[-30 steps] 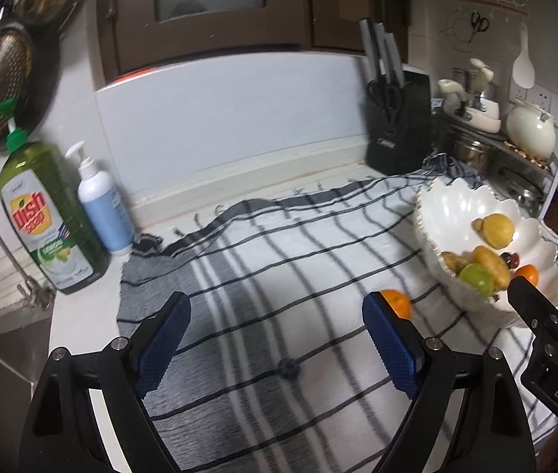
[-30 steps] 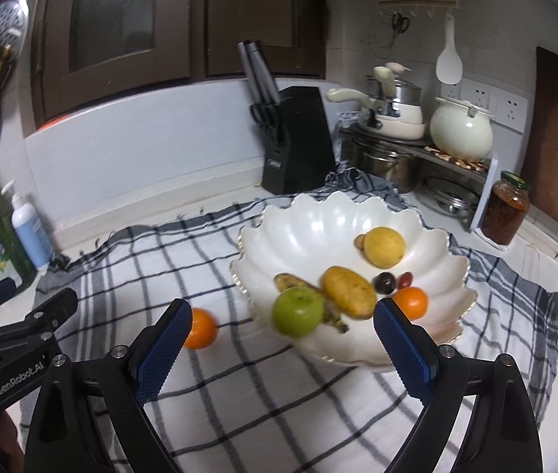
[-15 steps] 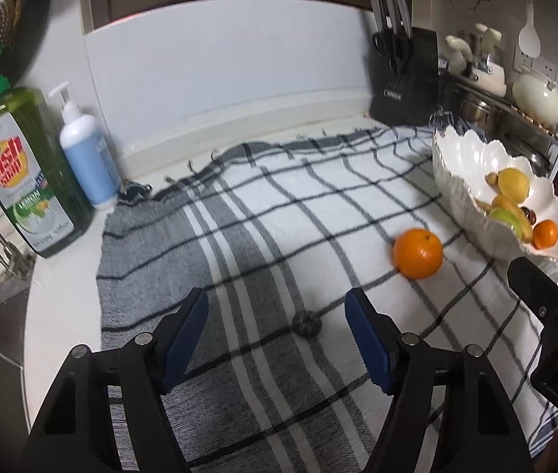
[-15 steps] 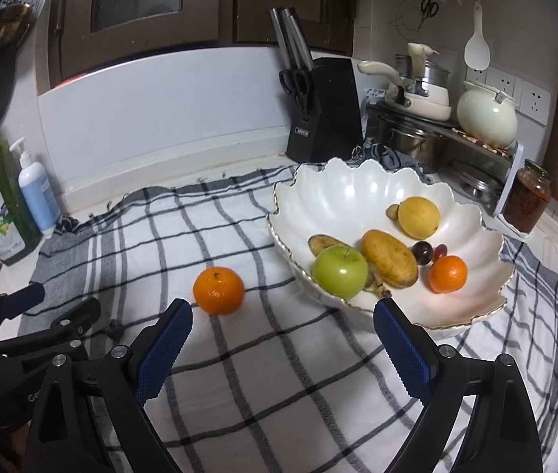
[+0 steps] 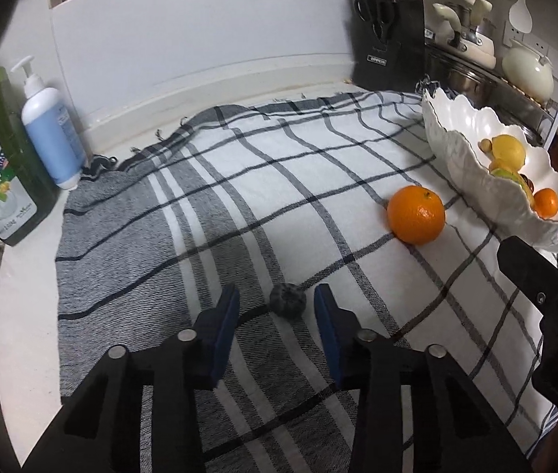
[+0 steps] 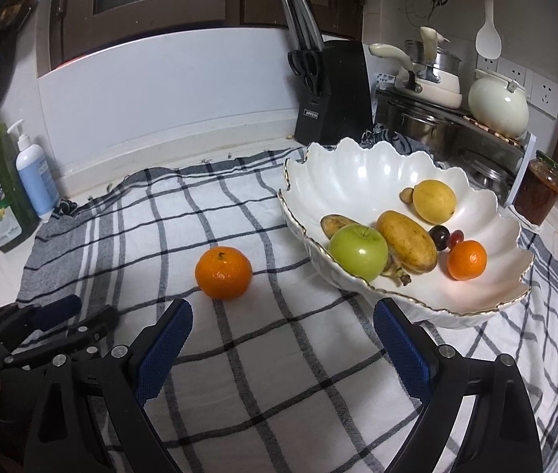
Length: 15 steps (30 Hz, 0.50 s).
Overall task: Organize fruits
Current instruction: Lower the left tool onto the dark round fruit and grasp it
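Blue-padded jaws of the left gripper [image 5: 275,309] are seen closing around a small dark wrinkled fruit [image 5: 287,300] that lies between them on the checked cloth [image 5: 239,205], toward its near edge; the pads are not yet pressed on it. By its shrivelled skin it is judged light and somewhat soft, so a gentle pinch across its widest part should suffice, and rolling away is thought unlikely. The right gripper [image 6: 283,339] is held wide apart above the cloth with nothing between its jaws. Just beyond it, near the middle of the cloth, a loose orange [image 6: 223,272] is found; it is judged firm, round and apt to roll, best taken across its middle. Further right, at the cloth's right side, the scalloped white bowl [image 6: 358,165] is set, already holding a green apple [image 6: 358,251] and other fruit; it looks breakable. At the far edge a knife block [image 6: 334,98] is stood.
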Available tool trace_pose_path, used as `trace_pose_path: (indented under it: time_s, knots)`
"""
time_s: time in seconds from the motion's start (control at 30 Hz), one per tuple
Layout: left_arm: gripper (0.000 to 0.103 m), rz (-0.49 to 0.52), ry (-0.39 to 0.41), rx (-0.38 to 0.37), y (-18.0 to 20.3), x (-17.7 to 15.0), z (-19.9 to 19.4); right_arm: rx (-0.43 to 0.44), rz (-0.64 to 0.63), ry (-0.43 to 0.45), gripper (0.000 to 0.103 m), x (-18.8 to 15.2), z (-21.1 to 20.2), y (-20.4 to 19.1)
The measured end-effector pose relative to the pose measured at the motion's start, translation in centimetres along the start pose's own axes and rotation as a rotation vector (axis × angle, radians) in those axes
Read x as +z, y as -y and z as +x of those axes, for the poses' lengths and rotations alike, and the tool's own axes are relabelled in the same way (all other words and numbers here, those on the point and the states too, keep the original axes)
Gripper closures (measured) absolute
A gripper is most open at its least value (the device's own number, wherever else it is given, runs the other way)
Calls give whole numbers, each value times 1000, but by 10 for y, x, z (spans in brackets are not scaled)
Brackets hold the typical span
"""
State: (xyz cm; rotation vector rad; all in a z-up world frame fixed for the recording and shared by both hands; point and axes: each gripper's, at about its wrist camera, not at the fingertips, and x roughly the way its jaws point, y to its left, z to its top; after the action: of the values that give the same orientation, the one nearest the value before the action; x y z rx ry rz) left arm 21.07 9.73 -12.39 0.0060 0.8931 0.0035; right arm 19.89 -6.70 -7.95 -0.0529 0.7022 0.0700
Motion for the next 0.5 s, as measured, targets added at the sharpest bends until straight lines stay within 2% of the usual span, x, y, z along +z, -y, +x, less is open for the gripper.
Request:
trace_pose_path:
  time_s: [0.27, 0.5]
  knots:
    - [73, 8, -11, -21, 1, -1, 7, -10, -3, -5, 9, -2, 3, -1]
    - [74, 13, -11, -25, 2, -1, 12, -3, 4, -20, 9, -4, 9, 1]
